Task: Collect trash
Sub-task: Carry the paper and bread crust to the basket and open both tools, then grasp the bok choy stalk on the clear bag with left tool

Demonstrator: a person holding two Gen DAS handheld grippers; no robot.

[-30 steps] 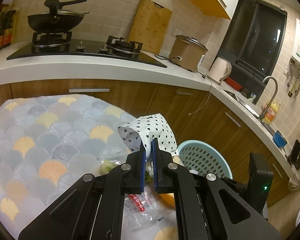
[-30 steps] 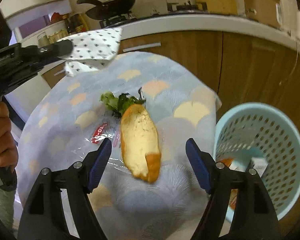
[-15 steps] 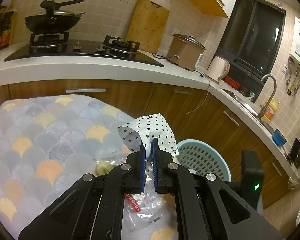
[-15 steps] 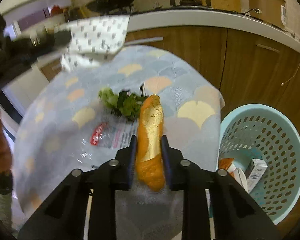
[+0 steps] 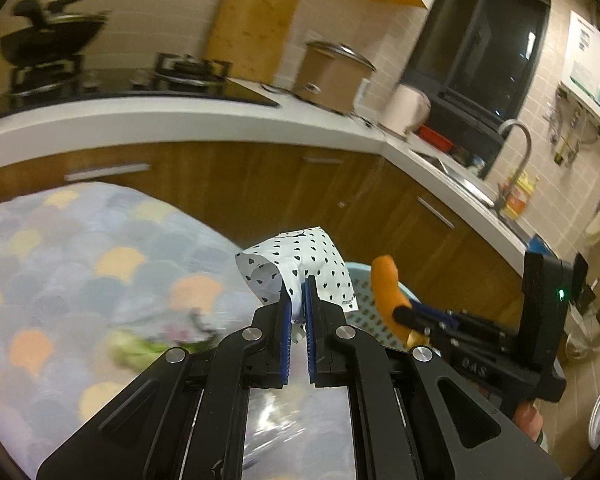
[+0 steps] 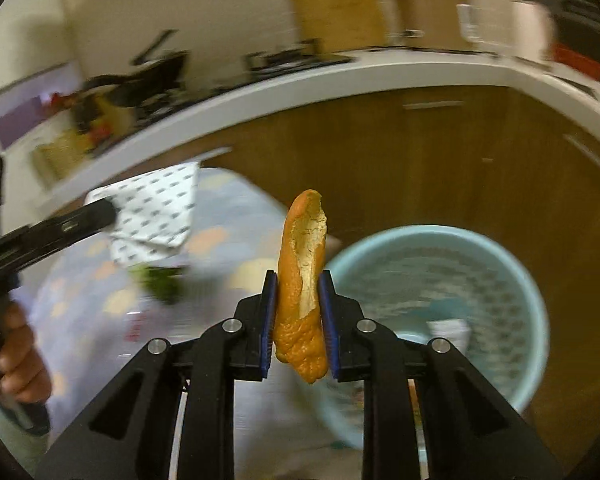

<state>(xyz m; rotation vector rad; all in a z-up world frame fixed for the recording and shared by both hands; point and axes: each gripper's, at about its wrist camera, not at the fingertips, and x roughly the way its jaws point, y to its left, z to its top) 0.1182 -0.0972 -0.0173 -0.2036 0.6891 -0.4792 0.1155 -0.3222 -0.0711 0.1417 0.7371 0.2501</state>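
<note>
Your right gripper (image 6: 298, 300) pinches the bread (image 6: 302, 276) upright, lifted off the surface (image 5: 80, 264) and near the blue bin (image 6: 460, 288). Carry it fully over the rim before you let go. Your left gripper (image 5: 296, 308) is clamped on the spotted paper (image 5: 296, 264). Motion blur smears the greens (image 6: 162, 282) and the bin's contents.

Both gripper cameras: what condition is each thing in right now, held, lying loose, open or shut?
Left gripper: shut on the spotted paper bag.
Spotted paper bag: crumpled, held up off the table.
Right gripper: shut on the bread.
Bread: torn open, held upright in the air.
Blue basket: open-topped, some trash inside.
Greens: lying loose on the table.
Plastic wrapper: lying on the table.
</note>
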